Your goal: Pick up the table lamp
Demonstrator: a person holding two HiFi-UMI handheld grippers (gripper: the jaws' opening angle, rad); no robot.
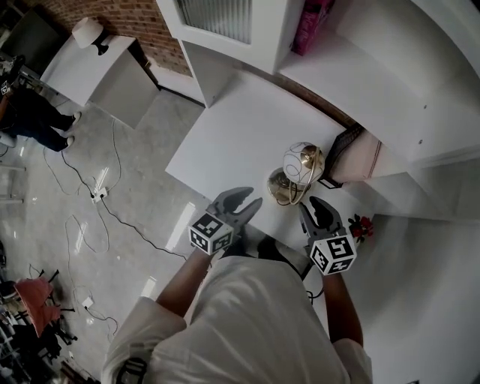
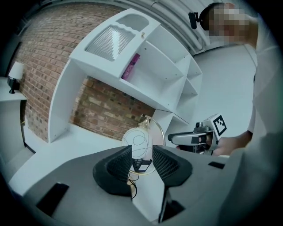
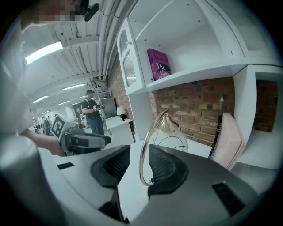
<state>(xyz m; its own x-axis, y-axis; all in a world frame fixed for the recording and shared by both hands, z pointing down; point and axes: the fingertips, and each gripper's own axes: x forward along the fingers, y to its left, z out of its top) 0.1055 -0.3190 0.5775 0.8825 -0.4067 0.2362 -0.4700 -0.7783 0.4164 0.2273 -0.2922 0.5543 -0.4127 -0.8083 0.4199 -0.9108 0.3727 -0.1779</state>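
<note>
Lamp (image 1: 296,174): stood on the white table (image 1: 232,142) near its front edge, a glass globe inside a gold hoop (image 3: 143,154).
Right gripper (image 3: 135,165): jaws apart, with the hoop between them, close to one pad and not clamped.
Left gripper (image 2: 142,161): jaws apart and empty, with the lamp beyond the gap.
Beside the lamp: a pink panel (image 1: 360,154).
Shelf above: a pink book (image 1: 311,22).

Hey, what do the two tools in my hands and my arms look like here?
The left tool and right tool are both grey, with dark ribbed pads inside the jaws. Each has a cube of black-and-white square markers at the back. The person wears a light short-sleeved shirt.
</note>
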